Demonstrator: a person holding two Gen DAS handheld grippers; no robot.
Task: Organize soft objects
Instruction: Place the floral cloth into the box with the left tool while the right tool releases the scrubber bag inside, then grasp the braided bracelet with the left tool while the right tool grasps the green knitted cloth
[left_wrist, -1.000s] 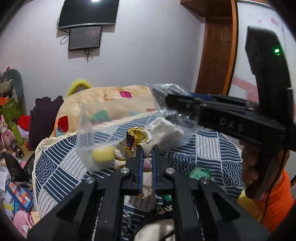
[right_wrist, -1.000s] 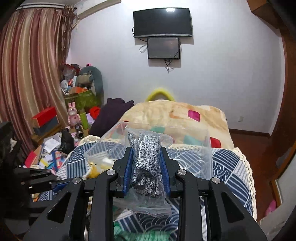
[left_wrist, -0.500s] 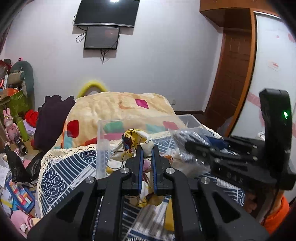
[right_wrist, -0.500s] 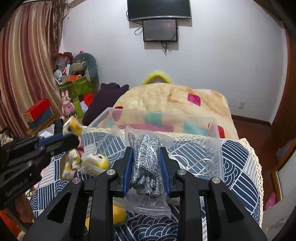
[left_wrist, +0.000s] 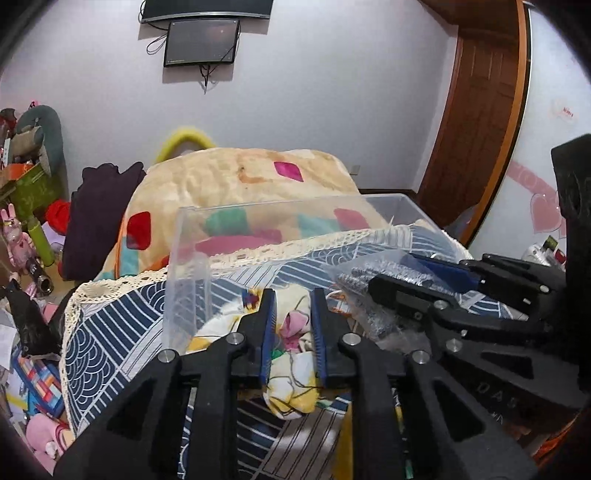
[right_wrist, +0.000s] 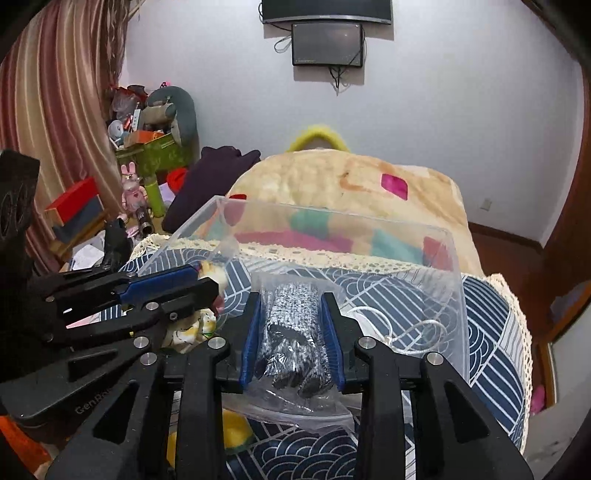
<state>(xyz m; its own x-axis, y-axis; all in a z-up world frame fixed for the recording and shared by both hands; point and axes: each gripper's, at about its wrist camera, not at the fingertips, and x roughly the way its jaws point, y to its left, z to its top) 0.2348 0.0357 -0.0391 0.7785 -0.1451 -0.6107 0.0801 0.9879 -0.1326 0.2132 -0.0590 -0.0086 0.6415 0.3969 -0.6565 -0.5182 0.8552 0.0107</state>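
A clear plastic bin stands on a bed with a navy patterned cover. My left gripper is shut on a yellow and white soft toy, held at the bin's near left edge; it also shows in the right wrist view. My right gripper is shut on a clear bag holding grey knit fabric, held over the bin's near side. That bag shows in the left wrist view beside the toy. A white cord lies in the bin.
A cream blanket with coloured patches is piled behind the bin. A dark garment lies to its left. Toys and boxes crowd the floor at left. A wooden door is at right. Something yellow lies below the grippers.
Both grippers have moved forward and down toward the bin. The left jaws now stand wider around the toy. The right gripper with its bag now sits close beside the left one.
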